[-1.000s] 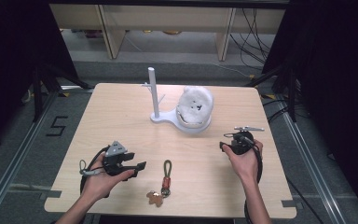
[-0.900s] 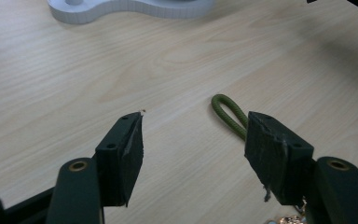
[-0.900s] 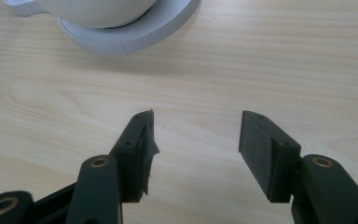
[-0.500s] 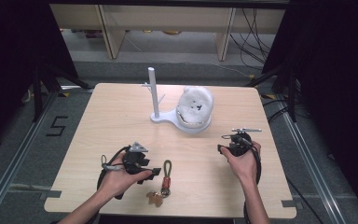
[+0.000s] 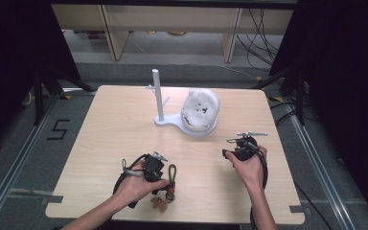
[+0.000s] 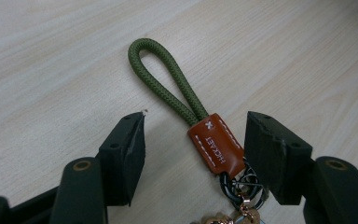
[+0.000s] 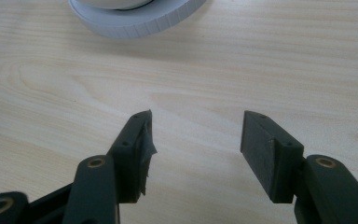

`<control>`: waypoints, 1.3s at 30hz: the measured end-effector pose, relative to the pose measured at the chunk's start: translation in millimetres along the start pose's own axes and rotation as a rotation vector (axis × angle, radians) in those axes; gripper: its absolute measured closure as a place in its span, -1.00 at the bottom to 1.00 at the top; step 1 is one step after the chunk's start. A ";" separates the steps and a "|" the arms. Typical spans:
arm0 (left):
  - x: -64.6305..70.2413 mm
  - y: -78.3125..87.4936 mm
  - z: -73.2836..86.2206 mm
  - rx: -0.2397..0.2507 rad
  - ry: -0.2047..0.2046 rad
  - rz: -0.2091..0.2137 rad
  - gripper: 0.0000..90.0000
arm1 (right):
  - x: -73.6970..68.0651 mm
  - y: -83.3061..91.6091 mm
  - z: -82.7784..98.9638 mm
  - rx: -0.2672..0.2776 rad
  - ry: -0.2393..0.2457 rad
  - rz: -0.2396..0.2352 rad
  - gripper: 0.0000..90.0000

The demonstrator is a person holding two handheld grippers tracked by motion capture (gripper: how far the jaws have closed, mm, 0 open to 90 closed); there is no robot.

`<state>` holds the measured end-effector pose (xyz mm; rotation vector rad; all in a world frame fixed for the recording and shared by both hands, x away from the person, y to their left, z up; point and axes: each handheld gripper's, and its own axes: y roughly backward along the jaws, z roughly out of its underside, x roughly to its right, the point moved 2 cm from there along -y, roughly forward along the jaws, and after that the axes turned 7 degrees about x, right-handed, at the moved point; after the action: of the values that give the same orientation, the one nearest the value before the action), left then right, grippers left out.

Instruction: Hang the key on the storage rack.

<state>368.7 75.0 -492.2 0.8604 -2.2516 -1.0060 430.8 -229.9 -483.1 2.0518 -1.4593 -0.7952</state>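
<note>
Since a second earlier, slid the left gripper (image 6: 193, 140) rightward across the table (image 5: 115, 129), up to the keychain (image 6: 205, 135); now straddled its brown leather tab with jaws apart, not pressing; kept the right gripper (image 7: 196, 140) in place, jaws spread over bare wood near the white stand (image 5: 191, 117); grey floor and dark frames around.

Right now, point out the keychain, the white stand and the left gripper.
keychain (image 6: 216, 146): left gripper view, brown leather tab.
white stand (image 5: 157, 94): high view, upright post.
left gripper (image 6: 193, 154): left gripper view, midway between open jaws.
</note>
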 end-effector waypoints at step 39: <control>13.4 -20.6 -4.1 -0.141 0.028 -0.020 -0.15 | 0.4 -1.4 1.7 -0.017 -0.009 -0.005 -0.03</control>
<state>369.5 52.7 -503.3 0.8316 -2.1243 -1.1404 430.6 -230.0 -485.3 2.0422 -1.4478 -0.8169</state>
